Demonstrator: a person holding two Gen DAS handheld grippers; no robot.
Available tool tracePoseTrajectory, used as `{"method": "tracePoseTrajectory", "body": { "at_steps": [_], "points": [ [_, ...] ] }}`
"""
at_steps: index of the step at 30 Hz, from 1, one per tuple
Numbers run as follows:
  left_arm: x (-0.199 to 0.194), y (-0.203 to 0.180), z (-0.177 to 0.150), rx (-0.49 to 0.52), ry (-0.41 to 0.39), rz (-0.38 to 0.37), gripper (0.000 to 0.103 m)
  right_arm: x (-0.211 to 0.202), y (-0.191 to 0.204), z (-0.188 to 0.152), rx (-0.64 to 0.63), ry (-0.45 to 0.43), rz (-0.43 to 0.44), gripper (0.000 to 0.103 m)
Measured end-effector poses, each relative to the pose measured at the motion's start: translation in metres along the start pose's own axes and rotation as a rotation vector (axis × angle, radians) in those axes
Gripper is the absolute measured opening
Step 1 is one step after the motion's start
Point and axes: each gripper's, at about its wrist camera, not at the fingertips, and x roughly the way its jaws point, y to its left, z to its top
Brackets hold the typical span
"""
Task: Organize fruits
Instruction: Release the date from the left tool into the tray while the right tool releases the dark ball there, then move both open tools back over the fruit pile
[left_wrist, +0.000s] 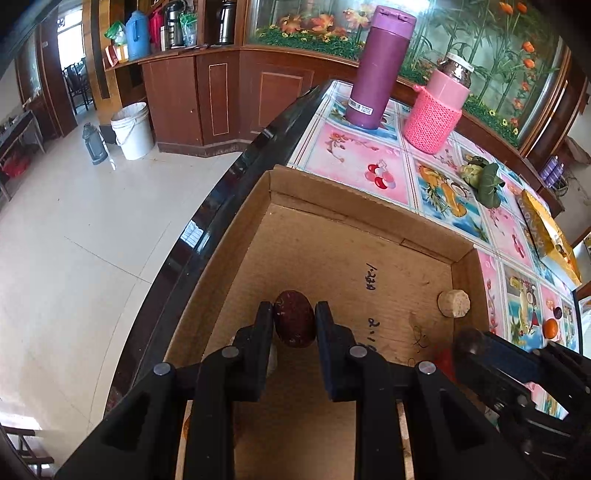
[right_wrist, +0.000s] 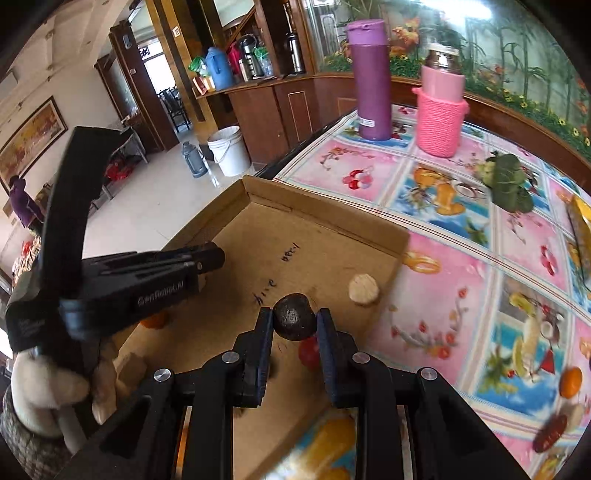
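My left gripper (left_wrist: 294, 314) is shut on a dark red oval fruit (left_wrist: 294, 326), held just above the floor of a shallow cardboard tray (left_wrist: 332, 236). My right gripper (right_wrist: 294, 317) is shut on a dark, nearly black round fruit (right_wrist: 294, 322) over the same tray (right_wrist: 332, 221). A beige round piece (right_wrist: 364, 289) lies near the tray's right wall, and a red fruit (right_wrist: 309, 352) lies under the right gripper. An orange fruit (right_wrist: 155, 320) peeks out beneath the left gripper (right_wrist: 218, 256). In the left wrist view, the right gripper (left_wrist: 467, 341) shows at the lower right.
On the patterned tablecloth outside the tray lie an orange (right_wrist: 570, 382) and a dark red fruit (right_wrist: 550, 432). A purple flask (left_wrist: 376, 70), a pink knit-sleeved bottle (left_wrist: 436, 110), a green leafy bundle (left_wrist: 484, 181) and a yellow packet (left_wrist: 550, 236) stand farther back. The table's dark edge (left_wrist: 207, 229) drops to the floor at left.
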Motion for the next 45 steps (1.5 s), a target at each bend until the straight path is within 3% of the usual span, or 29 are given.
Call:
{"method": "tracePoseTrajectory", "body": {
  "at_steps": [3,7,9,15,20,25,31,45],
  "points": [
    [-0.007,0.007,-0.002,-0.013,-0.012,-0.017,0.023,0.014,0.006,0.007,-0.016,0.015,-0.007,0.027],
    [-0.028,0.016,-0.007,-0.047,-0.063,-0.037,0.046,0.027,0.007,0.010,-0.017,0.035,-0.005,0.027],
    [-0.041,0.018,-0.011,-0.055,-0.091,-0.035,0.047,0.029,0.006,0.008,-0.003,0.038,0.005,0.029],
    [-0.090,0.012,-0.039,-0.081,-0.202,-0.058,0.061,0.003,0.004,0.000,0.032,-0.029,0.020,0.053],
    [-0.119,-0.005,-0.069,-0.106,-0.260,-0.119,0.074,-0.036,-0.008,-0.019,0.080,-0.096,0.008,0.060],
    [-0.120,-0.034,-0.094,-0.113,-0.236,-0.188,0.075,-0.077,-0.028,-0.049,0.135,-0.161,-0.023,0.064],
    [-0.119,-0.074,-0.109,-0.061,-0.206,-0.186,0.075,-0.119,-0.064,-0.090,0.198,-0.220,-0.093,0.071],
    [-0.119,-0.158,-0.134,0.112,-0.155,-0.224,0.075,-0.175,-0.147,-0.159,0.367,-0.248,-0.191,0.073]
  ]
}}
